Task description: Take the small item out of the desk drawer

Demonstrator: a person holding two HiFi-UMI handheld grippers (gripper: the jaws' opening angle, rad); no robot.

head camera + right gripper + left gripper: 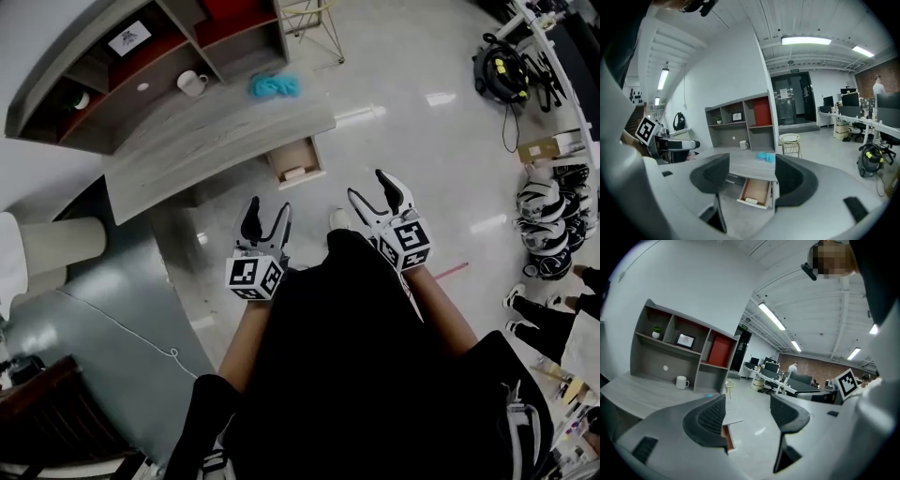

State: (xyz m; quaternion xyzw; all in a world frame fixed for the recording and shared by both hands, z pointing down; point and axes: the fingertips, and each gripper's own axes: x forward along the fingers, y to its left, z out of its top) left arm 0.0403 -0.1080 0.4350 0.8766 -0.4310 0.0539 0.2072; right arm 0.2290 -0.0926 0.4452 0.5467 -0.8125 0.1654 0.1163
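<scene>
The grey desk has its drawer pulled out, with a small pale item lying at the drawer's front. In the right gripper view the drawer and the small pale item show between the jaws, some way off. My left gripper is open and empty, held in front of the person's body short of the desk. My right gripper is open and empty too, to the right of the drawer. In the left gripper view the left gripper points past the desk top.
A white mug and a blue cloth sit on the desk beside a shelf unit. A wire stool stands behind the desk. Helmets and a vacuum lie at the right; a grey mat is at the left.
</scene>
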